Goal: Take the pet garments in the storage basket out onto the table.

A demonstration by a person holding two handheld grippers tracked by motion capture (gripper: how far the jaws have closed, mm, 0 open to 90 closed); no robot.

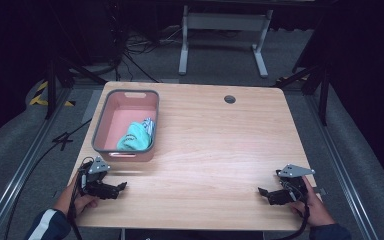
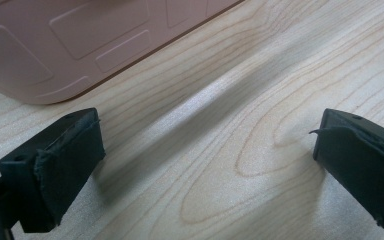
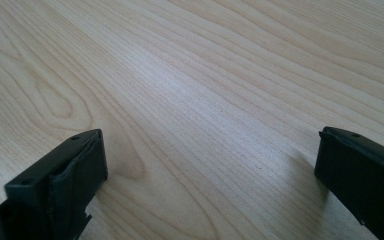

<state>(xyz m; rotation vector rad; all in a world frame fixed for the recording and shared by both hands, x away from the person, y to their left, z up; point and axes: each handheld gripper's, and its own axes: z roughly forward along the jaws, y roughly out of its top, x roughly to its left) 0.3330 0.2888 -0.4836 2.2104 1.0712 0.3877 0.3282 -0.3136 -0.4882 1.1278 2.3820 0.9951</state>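
The surface (image 1: 215, 135) is bare wood apart from a pink bin (image 1: 107, 115) near its far left corner; a teal cloth (image 1: 132, 137) lies bunched in the bin's near right corner. The left tool (image 1: 114, 189) rests at the near left edge, just short of the bin, jaws spread on nothing. The right tool (image 1: 266, 193) sits at the near right edge, also spread and empty. A reach over the bin's near wall could catch the rim and shove the bin; a shallow pinch could slip off the loose cloth.

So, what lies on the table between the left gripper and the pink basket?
Nothing: in the high view only bare wood separates the left gripper from the pink basket; the left gripper view shows the same.
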